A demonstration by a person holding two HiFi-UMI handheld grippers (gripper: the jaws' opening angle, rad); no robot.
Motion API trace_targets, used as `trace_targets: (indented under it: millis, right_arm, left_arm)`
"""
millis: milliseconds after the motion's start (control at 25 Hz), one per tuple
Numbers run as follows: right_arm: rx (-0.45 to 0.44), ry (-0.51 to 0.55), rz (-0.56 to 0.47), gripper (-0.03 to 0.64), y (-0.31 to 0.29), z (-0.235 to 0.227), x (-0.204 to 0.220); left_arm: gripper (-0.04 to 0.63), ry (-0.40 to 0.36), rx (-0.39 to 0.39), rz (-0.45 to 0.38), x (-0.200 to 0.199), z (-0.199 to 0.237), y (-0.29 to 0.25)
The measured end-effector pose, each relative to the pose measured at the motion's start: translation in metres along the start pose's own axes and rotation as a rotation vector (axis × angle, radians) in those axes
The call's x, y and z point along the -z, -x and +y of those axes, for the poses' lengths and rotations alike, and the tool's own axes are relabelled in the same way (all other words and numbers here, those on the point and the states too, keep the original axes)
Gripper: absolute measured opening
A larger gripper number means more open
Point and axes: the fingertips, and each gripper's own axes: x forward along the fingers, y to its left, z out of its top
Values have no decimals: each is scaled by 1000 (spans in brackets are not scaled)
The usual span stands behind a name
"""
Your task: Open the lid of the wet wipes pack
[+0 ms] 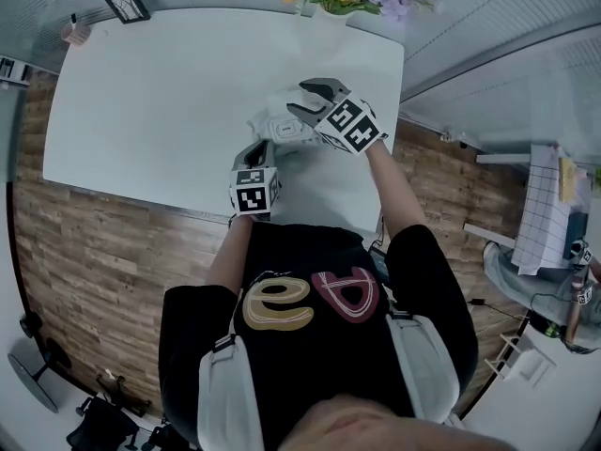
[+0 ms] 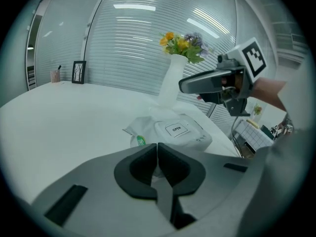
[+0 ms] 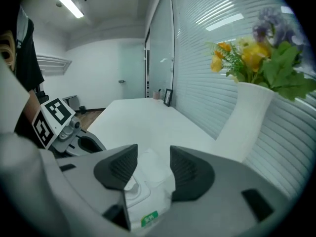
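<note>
While its lid (image 2: 176,129) is seen shut, wet wipes pack (image 1: 278,123): laid on the table (image 1: 141,111).
Left gripper (image 2: 158,152): clenched on pack's edge, as anchor.
Right gripper (image 3: 154,156): released, poised over lid.

items being counted at this station. one white table (image 1: 141,101) is showing. one wet wipes pack (image 1: 282,125) is lying on it, carrying one lid (image 2: 177,129). two grippers are showing: one left gripper (image 1: 260,148) and one right gripper (image 1: 305,99). two marker cubes are riding on them, one left cube (image 1: 254,191) and one right cube (image 1: 352,125). one white vase (image 2: 170,85) is holding one bunch of flowers (image 2: 182,43). one black picture frame (image 1: 128,6) and one small cup (image 1: 75,32) are standing at the far corner. one person (image 1: 310,346) is appearing.
</note>
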Motion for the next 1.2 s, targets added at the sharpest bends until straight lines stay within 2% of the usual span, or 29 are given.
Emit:
trace_targets:
  millis: [200, 360, 520, 680, 800, 960, 1120, 1200]
  right_arm:
    - [66, -1, 3, 202, 18, 9, 14]
    - [124, -55, -53, 202, 32, 16, 18]
    - [189, -51, -118, 202, 46, 33, 16]
    - [216, -69, -138, 202, 51, 49, 20]
    - [253, -119, -159, 201, 57, 56, 27]
    - [318, -180, -201, 198, 65, 57, 31]
    - [379, -337, -322, 170, 82, 60, 30]
    - [393, -351, -345, 149, 85, 62, 30]
  left_arm:
    - [25, 52, 41, -43, -1, 1, 4]
    - [25, 109, 29, -94, -4, 5, 11]
    - [25, 107, 30, -136, -7, 4, 25]
    - [25, 125, 59, -238, -20, 3, 41]
    - [25, 139, 76, -287, -20, 0, 53]
    - [25, 132, 76, -305, -19, -5, 59]
    - [25, 140, 85, -319, -18, -13, 62]
    - [25, 135, 93, -334, -22, -17, 63]
